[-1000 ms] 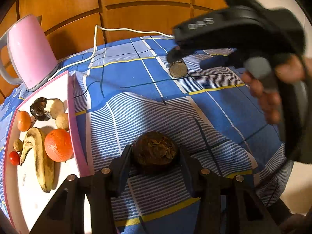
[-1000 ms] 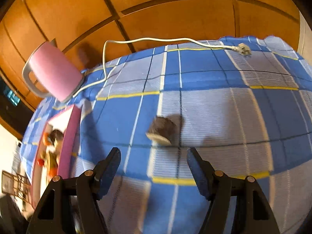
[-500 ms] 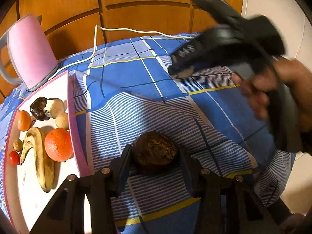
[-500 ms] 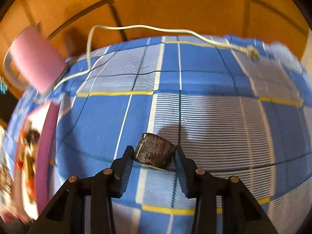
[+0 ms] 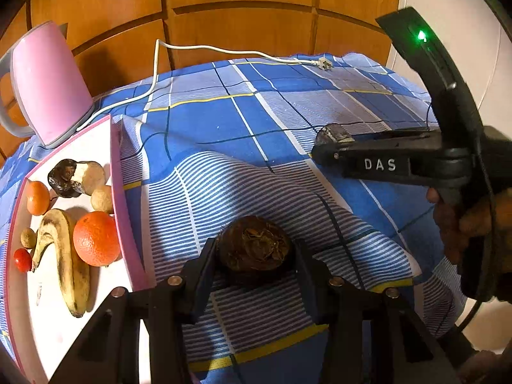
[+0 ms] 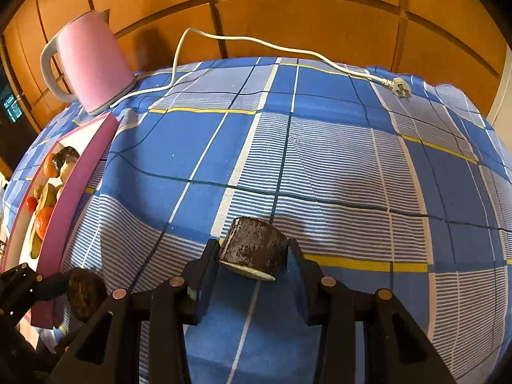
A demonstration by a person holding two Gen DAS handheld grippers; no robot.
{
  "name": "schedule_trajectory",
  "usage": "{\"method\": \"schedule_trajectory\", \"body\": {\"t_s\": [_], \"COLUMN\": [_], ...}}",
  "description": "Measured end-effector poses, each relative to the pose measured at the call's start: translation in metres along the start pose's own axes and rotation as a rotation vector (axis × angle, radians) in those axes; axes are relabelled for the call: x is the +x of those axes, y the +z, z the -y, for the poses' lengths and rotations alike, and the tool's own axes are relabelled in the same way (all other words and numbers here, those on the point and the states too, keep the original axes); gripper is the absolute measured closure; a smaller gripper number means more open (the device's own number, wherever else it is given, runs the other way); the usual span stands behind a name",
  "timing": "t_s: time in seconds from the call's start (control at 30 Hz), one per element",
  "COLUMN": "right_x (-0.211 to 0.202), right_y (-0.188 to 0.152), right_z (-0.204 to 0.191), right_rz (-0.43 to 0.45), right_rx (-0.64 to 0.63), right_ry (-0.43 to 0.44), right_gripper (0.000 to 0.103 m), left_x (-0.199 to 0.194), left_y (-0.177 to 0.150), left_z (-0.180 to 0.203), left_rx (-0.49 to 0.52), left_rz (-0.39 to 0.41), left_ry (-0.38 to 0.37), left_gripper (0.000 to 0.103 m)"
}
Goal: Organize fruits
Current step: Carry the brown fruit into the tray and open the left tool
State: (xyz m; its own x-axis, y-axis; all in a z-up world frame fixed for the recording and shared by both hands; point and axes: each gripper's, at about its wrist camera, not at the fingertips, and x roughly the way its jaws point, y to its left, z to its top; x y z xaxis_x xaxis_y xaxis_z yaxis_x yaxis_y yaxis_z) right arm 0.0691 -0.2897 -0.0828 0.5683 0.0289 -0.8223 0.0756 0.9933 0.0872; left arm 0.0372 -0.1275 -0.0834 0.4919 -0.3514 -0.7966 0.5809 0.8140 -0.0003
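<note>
Left gripper (image 5: pixel 254 256) clamped round dark-brown wrinkled fruit (image 5: pixel 254 243), lower centre. Right gripper (image 6: pixel 252 256) clamped dark cut cylindrical fruit chunk (image 6: pixel 252 246), lifted above checked-cloth surface (image 6: pixel 320 160). Risk: chunk slipping, tilted hold; collision near pink-rimmed white tray (image 5: pixel 123 224).

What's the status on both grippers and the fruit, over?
Left gripper shut on round brown fruit. Right gripper shut on dark cut piece. Tray left, nothing between.

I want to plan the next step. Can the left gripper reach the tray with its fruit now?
Probably yes. The left gripper holds a brown fruit, and the tray lies just to its left, with only bare cloth between.
</note>
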Motion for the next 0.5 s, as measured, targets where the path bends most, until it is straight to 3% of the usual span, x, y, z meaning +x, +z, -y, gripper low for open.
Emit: {"method": "schedule_trajectory", "body": {"t_s": [0.27, 0.5], "right_x": [-0.001, -0.001], "right_y": [-0.002, 0.000], "right_z": [0.001, 0.002], "right_rz": [0.012, 0.003], "right_rx": [0.017, 0.026], "right_ry": [0.009, 0.011], "right_gripper": [0.061, 0.061], "left_x": [-0.015, -0.029], "left_y": [0.001, 0.003], "left_z": [0.002, -0.009], "left_rx": [0.005, -0.052], "left_rz": [0.041, 0.042], "left_ry": [-0.012, -0.042], "left_gripper": [0.056, 0.056]}}
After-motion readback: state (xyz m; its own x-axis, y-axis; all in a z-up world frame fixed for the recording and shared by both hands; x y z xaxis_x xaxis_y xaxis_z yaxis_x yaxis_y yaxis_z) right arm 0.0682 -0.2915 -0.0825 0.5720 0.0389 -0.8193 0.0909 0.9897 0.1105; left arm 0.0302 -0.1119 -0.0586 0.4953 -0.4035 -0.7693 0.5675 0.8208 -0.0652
